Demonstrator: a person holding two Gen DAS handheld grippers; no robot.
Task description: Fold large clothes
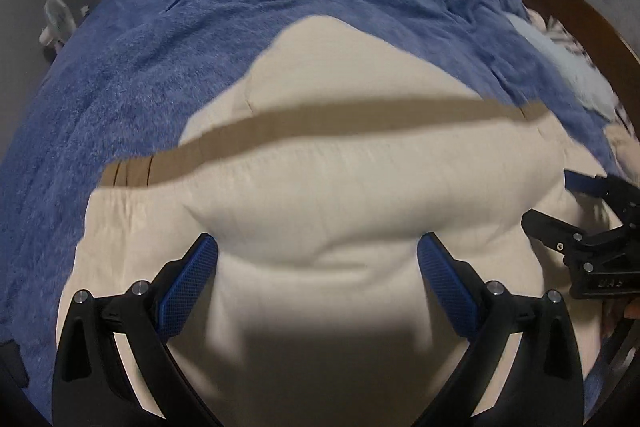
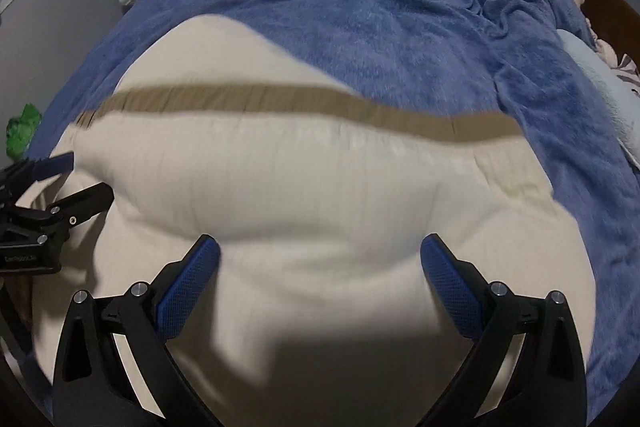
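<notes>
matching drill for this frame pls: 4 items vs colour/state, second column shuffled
Column one:
1. large cream fabric garment
2. tan elastic band across the garment
3. fluffy blue blanket covering the bed
4. left gripper and right gripper

Column two:
A. blue, plush, lying under everything else
B. jaws spread wide, nothing between the blue pads
C. pale cream, spread out over the bed cover
D. a darker brown strip running from side to side

Pairs: 1-C, 2-D, 3-A, 4-B
</notes>
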